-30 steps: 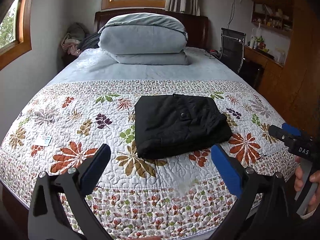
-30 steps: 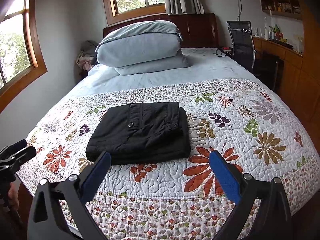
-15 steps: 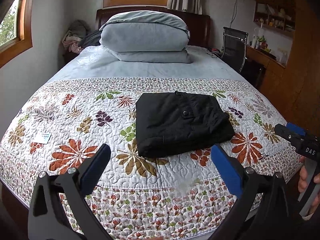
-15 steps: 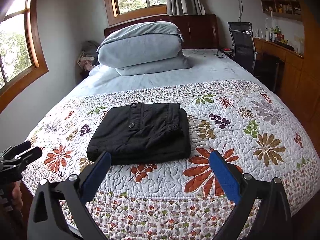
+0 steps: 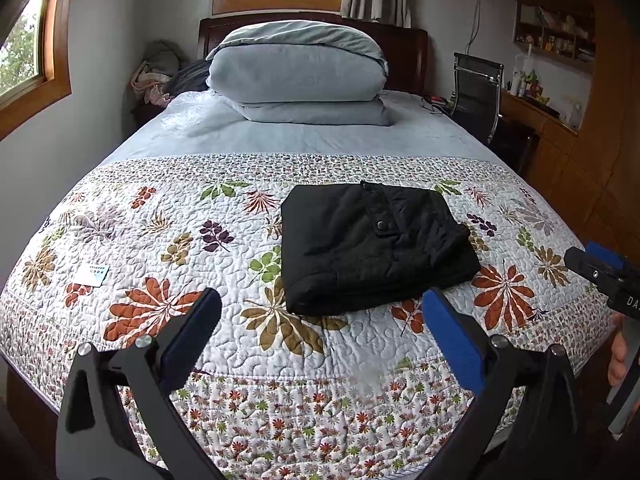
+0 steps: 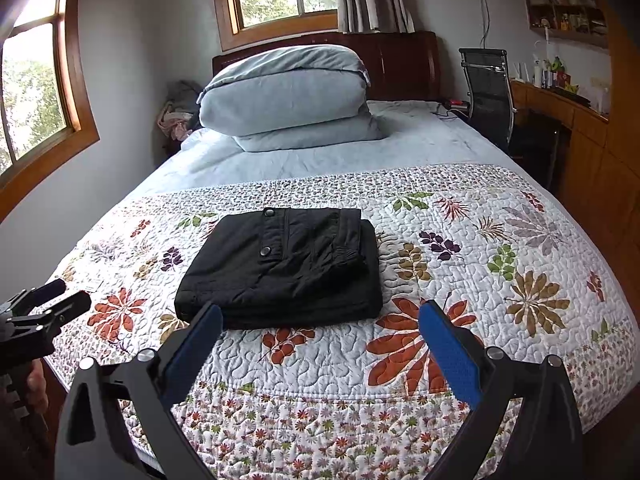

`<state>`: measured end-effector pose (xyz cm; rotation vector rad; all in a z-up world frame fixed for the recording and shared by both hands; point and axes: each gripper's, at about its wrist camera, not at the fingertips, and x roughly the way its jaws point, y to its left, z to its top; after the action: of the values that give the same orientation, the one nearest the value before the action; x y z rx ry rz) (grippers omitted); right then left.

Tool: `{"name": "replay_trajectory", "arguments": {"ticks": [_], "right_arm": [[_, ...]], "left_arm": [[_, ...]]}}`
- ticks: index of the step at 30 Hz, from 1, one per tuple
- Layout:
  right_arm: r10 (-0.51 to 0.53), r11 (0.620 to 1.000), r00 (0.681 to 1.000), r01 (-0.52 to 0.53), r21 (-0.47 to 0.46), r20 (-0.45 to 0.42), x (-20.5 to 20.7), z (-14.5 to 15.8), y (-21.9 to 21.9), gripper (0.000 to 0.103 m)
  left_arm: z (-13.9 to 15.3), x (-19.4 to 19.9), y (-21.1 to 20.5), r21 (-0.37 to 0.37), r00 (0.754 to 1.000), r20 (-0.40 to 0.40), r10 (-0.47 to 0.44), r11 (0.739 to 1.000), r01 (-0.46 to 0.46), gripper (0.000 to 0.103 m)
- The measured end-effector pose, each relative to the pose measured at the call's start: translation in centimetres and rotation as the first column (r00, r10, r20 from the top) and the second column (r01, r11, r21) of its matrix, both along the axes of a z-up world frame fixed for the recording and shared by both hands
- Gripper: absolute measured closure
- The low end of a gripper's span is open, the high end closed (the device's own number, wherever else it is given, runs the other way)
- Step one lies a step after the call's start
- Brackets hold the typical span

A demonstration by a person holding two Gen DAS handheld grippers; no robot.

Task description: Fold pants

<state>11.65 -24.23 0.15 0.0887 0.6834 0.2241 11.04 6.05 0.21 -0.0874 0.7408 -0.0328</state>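
Note:
The black pants (image 5: 372, 248) lie folded into a compact rectangle on the floral quilt (image 5: 160, 248), snap buttons facing up. They appear in the right wrist view too, pants (image 6: 284, 268) left of centre. My left gripper (image 5: 320, 312) hovers open over the quilt's near edge, short of the pants, nothing between its blue pads. My right gripper (image 6: 320, 324) is likewise open and empty, its left pad close in front of the pants' near edge. Each gripper shows at the edge of the other's view: right gripper (image 5: 600, 272), left gripper (image 6: 44, 308).
A folded grey duvet (image 5: 296, 72) sits at the head of the bed by the wooden headboard (image 6: 404, 64). A black chair (image 6: 488, 88) and a wooden desk (image 6: 576, 128) stand to the right. A small white card (image 5: 93, 270) lies on the quilt's left side.
Both grippers have drifted slightly back and upward from the bed, staying open. The folded pants have not moved.

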Motion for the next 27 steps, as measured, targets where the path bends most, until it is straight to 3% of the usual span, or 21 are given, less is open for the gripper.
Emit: {"name": "replay_trajectory", "arguments": {"ticks": [27], "right_arm": [[0.002,1.000,1.000,-0.002,-0.004,0.003,0.12,0.12,0.01,0.004]], "left_arm": [[0.13,0.30,-0.24,0.004,1.000,0.004,-0.010,1.000,0.010,0.003]]}}
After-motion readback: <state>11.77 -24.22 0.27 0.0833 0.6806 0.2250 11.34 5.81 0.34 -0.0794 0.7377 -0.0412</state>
